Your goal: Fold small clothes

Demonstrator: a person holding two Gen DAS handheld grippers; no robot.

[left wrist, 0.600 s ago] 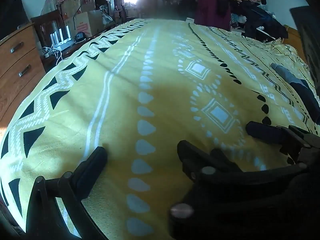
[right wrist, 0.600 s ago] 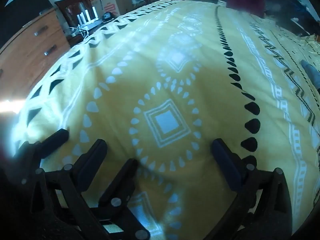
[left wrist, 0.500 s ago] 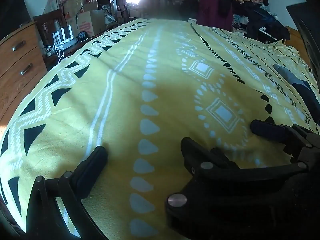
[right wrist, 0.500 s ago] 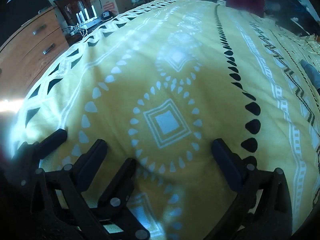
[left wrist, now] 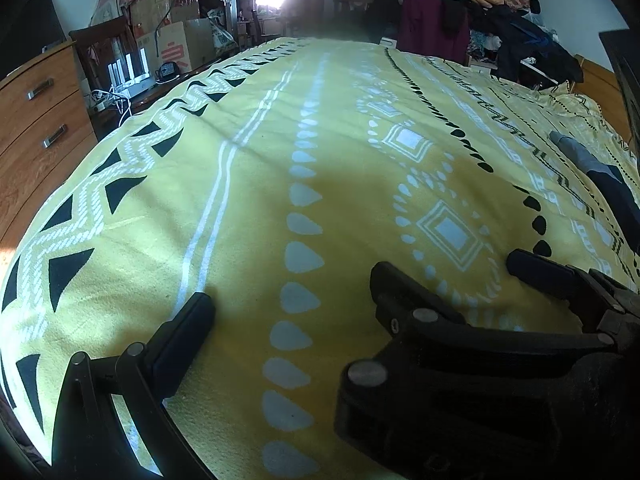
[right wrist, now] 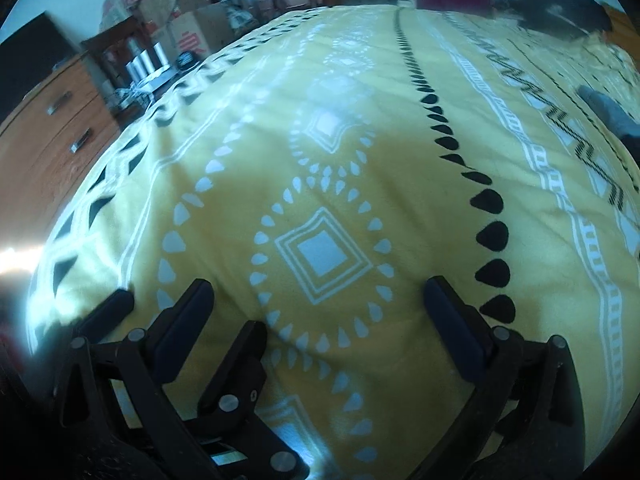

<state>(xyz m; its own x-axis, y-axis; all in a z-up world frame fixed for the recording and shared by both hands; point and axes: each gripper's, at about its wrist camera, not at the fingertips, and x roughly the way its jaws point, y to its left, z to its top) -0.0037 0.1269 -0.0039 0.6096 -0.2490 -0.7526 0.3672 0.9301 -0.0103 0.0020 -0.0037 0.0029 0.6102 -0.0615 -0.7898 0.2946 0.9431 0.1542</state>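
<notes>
A grey and dark navy garment (left wrist: pixel 588 160) lies on the yellow patterned bedspread (left wrist: pixel 248 184) at the far right, well ahead of both grippers; its grey end (right wrist: pixel 608 114) shows in the right wrist view. My left gripper (left wrist: pixel 316 308) is open just above the bedspread with nothing between its fingers. Its right finger is hidden behind the right gripper (left wrist: pixel 450 272), which sits close beside it. My right gripper (right wrist: pixel 318 292) is open and empty over a white diamond motif. The left gripper's fingers (right wrist: pixel 116 308) overlap it at lower left.
A wooden dresser (left wrist: pixel 36 120) stands by the bed's left edge. Behind it are a dark chair (left wrist: pixel 104 52) and cardboard boxes (left wrist: pixel 180 40). Piled clothes (left wrist: pixel 460 4) fill the far end. Bare bedspread stretches ahead of both grippers.
Both grippers stay open and side by side. The left view has crept slightly forward. The right view has rolled a little and is blurred by motion.
</notes>
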